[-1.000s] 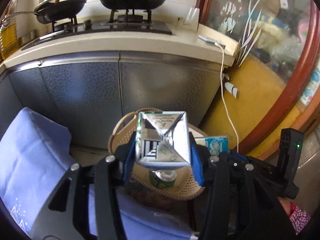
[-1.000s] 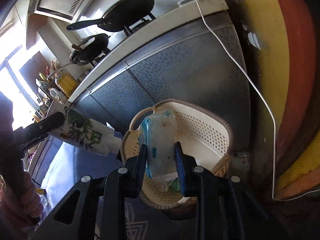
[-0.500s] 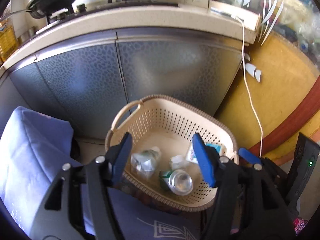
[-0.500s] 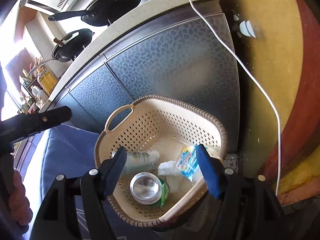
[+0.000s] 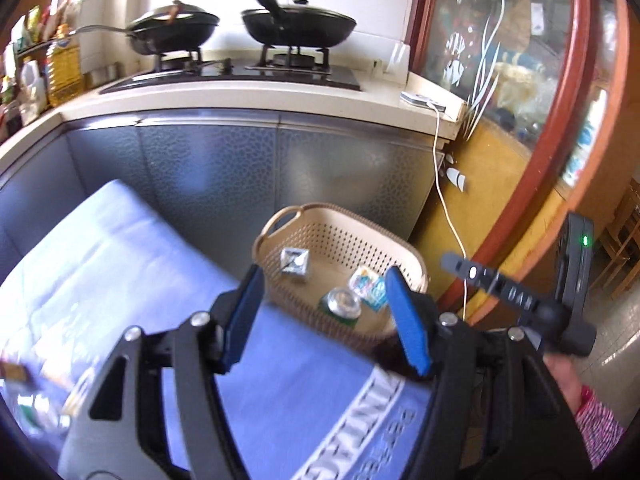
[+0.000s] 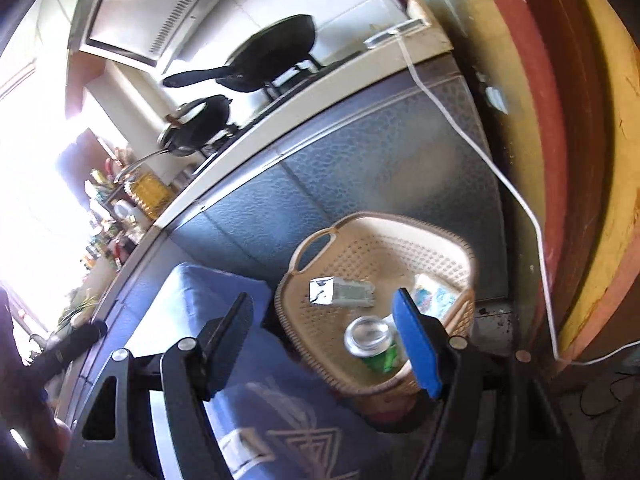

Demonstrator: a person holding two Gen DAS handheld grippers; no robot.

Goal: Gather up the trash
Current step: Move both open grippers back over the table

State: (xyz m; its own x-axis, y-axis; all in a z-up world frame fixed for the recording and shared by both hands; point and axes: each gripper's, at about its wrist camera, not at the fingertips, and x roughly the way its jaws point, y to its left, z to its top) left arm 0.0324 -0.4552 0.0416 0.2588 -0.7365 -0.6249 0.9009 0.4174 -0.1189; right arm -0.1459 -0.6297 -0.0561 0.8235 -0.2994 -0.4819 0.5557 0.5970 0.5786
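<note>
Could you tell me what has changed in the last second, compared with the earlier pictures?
Both grippers let go: the left gripper dropped its silver carton, the right gripper its blue-and-white packet, both into the basket. Both have pulled back, jaws open and empty. The green can and basket stayed put.

Home kitchen: pans [image 5: 298,24] on gas hob [image 5: 240,72], range hood [image 6: 160,4], oil bottle [image 5: 64,68].
</note>
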